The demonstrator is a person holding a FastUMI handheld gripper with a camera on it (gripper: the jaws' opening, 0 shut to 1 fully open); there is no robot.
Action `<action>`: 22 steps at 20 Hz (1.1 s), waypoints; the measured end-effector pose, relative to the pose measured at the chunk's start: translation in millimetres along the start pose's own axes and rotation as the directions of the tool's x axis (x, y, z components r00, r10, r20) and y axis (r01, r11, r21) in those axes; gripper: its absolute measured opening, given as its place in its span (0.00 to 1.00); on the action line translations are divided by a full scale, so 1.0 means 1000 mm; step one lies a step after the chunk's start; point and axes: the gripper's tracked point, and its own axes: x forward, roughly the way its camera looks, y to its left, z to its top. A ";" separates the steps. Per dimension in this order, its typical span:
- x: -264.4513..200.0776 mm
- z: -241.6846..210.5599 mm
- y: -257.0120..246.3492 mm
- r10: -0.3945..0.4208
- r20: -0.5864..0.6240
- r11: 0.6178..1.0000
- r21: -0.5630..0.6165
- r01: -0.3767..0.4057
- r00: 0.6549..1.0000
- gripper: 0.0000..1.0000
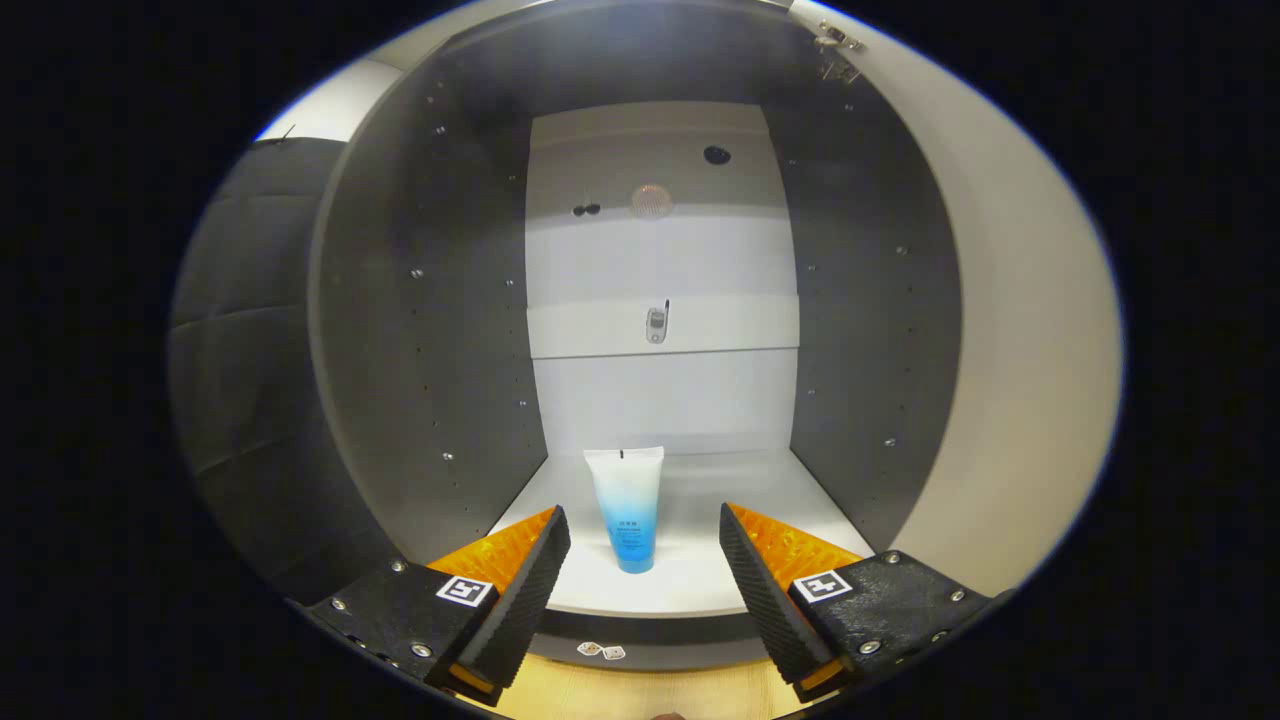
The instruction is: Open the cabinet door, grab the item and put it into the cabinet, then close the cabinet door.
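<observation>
The cabinet (430,330) stands open in front of me, with dark side walls and a pale back panel. A white-to-blue squeeze tube (627,508) stands upright on its cap on the cabinet's white bottom shelf (760,500), just beyond my fingertips and slightly left of the midline between them. My gripper (645,535) is open, nothing between its fingers, and it sits at the cabinet's front edge. The opened door (1020,380) swings out to the right, its pale inner face turned toward me, with a hinge (838,45) at its top.
The back panel carries a small metal fitting (657,323) at mid height and a dark hole (716,155) higher up. A wooden surface (640,690) lies below the cabinet's front edge. Dark cloth (240,350) hangs to the left of the cabinet.
</observation>
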 end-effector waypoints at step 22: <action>-0.274 -0.045 -0.040 -0.052 0.097 0.998 -0.042 0.057 0.994 0.93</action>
